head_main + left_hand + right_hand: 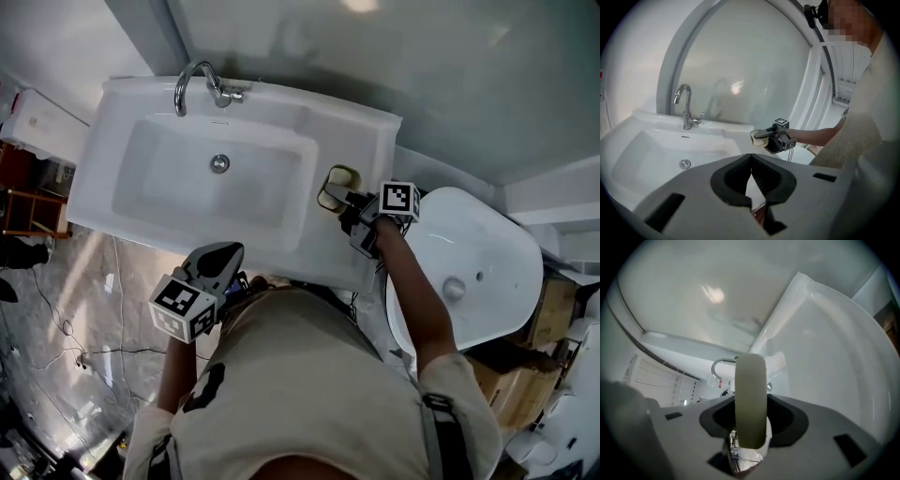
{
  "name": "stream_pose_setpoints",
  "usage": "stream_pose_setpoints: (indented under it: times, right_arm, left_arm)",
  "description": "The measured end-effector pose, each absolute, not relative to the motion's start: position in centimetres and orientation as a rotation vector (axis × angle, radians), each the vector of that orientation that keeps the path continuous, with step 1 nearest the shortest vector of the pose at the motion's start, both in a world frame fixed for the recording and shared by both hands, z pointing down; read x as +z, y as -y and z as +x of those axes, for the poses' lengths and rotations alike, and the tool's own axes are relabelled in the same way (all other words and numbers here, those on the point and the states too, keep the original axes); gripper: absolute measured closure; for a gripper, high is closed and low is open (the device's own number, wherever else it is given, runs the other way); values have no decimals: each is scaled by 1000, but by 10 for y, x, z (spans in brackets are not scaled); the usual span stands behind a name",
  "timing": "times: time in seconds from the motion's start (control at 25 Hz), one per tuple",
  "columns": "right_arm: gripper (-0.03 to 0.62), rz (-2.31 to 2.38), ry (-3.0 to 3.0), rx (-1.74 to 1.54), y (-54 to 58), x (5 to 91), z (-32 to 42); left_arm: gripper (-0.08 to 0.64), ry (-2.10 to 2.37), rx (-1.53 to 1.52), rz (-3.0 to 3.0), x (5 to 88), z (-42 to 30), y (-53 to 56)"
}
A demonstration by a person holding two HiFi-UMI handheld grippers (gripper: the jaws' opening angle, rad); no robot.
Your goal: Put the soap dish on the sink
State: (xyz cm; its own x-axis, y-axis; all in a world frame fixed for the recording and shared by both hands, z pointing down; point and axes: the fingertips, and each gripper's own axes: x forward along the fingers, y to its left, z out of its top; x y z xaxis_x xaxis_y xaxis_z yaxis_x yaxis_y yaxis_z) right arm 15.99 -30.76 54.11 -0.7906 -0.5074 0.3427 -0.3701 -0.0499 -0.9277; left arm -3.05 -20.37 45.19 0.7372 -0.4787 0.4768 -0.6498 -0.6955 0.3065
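Pale wall panel behind; the white sink (356, 253) is my reference. A second white basin (478, 253) stands just right of the sink. My left gripper (217, 253) hangs off the sink's front edge, jaws together, nothing between them. My right gripper (339, 195) is over the sink's right-hand ledge, jaws clamped on the cream soap dish (339, 175), gripped on edge. Dish is low over that ledge, right of the bowl; contact with the ledge not determinable. Chrome faucet (194, 80) at the sink's back rim; drain (219, 163) in the bowl.
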Motion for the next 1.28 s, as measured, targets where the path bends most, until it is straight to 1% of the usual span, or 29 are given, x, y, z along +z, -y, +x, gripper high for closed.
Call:
stream_pose_setpoints:
  times: [0.4,0.56,1.08,1.28]
  right_arm:
    - [426,-1068,-2136,-2097,330,598,173]
    - [426,-1050,-2170,-2126,332,606,169]
    - [426,-1066,-2141,-2189,338,630,171]
    - [425,-1092,-2140,-2203,341,634,171]
  left_arm:
    - [541,850,505,2489,456,-24,206]
    - [541,843,560,2494,459,-24,201]
    - [541,851,605,2498,460,-30,207]
    - [541,839,565,2480,460,-31,211]
